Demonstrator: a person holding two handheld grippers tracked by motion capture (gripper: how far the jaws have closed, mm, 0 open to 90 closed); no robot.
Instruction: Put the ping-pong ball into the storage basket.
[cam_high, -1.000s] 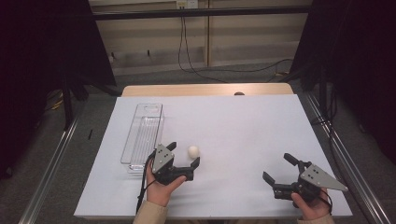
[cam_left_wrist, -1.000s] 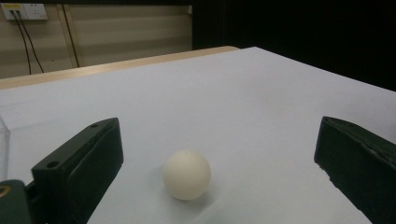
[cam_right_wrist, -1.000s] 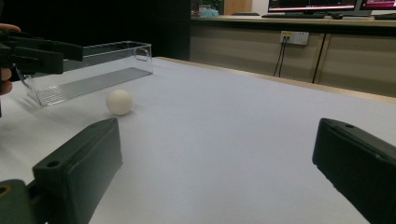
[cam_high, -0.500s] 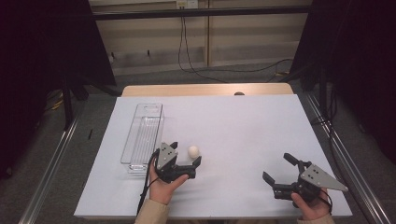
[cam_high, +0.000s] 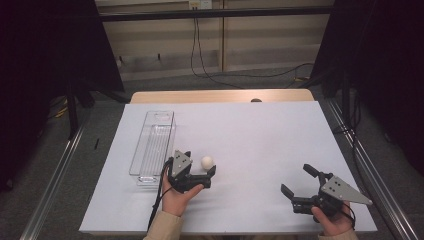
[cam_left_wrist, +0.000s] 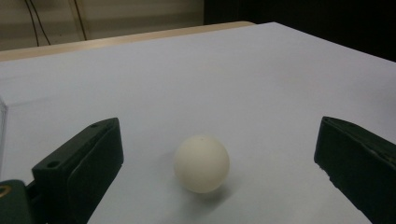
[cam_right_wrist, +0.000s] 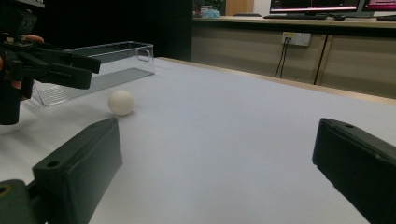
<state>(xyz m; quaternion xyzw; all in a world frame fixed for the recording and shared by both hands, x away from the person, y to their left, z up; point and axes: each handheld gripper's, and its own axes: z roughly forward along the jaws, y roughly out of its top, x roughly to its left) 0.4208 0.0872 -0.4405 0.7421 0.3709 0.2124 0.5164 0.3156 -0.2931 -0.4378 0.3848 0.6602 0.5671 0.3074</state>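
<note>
1. Your left gripper (cam_high: 199, 165) is released, its jaws spread wide on either side of the small white round ball (cam_high: 207, 161) without touching it.
2. The ball sits on the white-covered bench (cam_high: 260, 140), just beside the long clear plastic tray (cam_high: 152, 145) (to the tray's right in the high view).
3. Your right gripper (cam_high: 299, 180) is released too, well apart from the ball, low over the bench's near right area.
</note>
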